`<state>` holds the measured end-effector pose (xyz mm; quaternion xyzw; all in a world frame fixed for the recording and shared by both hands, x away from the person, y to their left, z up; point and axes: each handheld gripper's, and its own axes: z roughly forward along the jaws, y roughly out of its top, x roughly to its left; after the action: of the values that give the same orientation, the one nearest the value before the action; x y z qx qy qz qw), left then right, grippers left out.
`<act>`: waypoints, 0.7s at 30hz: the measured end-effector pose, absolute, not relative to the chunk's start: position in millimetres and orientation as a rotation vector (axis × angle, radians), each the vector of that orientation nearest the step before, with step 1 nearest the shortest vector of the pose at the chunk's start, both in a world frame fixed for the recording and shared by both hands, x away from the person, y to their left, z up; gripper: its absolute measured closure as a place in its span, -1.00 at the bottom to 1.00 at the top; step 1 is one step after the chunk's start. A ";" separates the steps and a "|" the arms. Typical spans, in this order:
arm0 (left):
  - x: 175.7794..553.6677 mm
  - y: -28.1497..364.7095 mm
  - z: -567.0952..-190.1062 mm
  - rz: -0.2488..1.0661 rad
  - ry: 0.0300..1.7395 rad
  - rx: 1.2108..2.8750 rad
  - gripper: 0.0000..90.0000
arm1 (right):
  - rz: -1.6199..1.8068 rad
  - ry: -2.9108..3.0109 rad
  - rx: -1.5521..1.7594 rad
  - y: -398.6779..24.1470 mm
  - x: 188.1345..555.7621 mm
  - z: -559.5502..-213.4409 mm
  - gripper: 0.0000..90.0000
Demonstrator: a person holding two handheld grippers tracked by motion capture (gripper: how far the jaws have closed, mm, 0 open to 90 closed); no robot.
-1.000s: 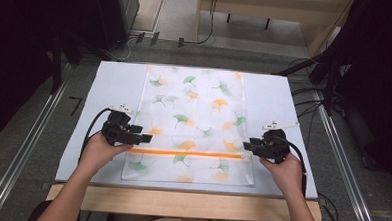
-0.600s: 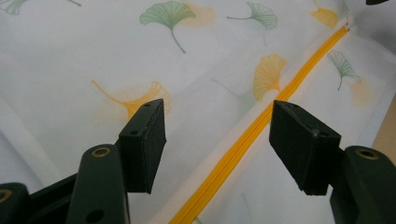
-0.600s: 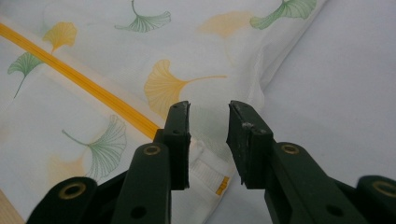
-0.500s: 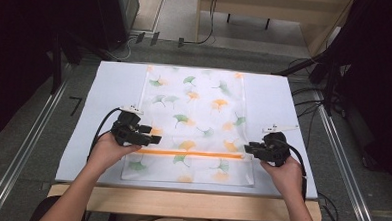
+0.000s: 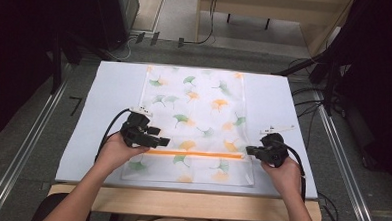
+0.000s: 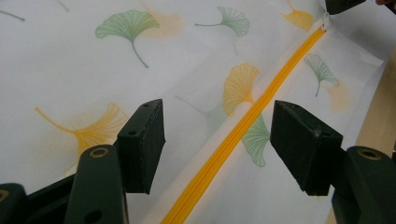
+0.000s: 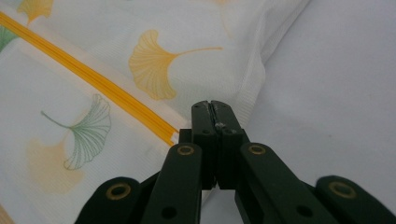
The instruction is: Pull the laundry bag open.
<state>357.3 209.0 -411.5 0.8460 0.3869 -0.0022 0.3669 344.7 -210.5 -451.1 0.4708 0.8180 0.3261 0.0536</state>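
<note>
On the pale grey table (image 5: 110, 86), a leaf-printed zip bag (image 5: 199, 105) lies centred toward the near edge, the left gripper (image 5: 158, 141) gaping astride its orange zipper (image 5: 194, 154), the right gripper (image 5: 250, 150), jaws just closed, pinching the zipper's right end.

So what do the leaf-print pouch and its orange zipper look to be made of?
Pouch: thin white woven or mesh-like fabric, matte, judging by the fine ribbed texture and soft creases. Zipper: likely plastic coil on orange tape, with a slight sheen.
</note>
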 end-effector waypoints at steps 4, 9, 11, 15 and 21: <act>358.6 205.1 -412.3 -0.015 0.995 2.165 -0.20 | 1.007 2.489 1.435 -211.6 345.3 -453.1 1.00; 361.4 199.1 -412.8 -0.020 0.987 2.165 -0.21 | 1.041 2.511 1.423 -207.8 345.7 -455.8 1.00; 361.9 196.3 -413.7 -0.021 0.979 2.173 -0.21 | 1.045 2.518 1.417 -205.4 345.0 -455.9 1.00; 363.3 192.6 -415.5 -0.024 0.963 2.187 -0.21 | 1.042 2.536 1.400 -200.2 344.0 -456.7 1.00; 364.1 187.0 -416.1 -0.027 0.951 2.193 -0.20 | 1.042 2.551 1.388 -194.2 339.4 -455.9 1.00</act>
<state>364.1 187.0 -416.1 0.8534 0.3700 -0.0105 0.3670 339.4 -194.2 -455.9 0.4497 0.8265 0.3374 0.0281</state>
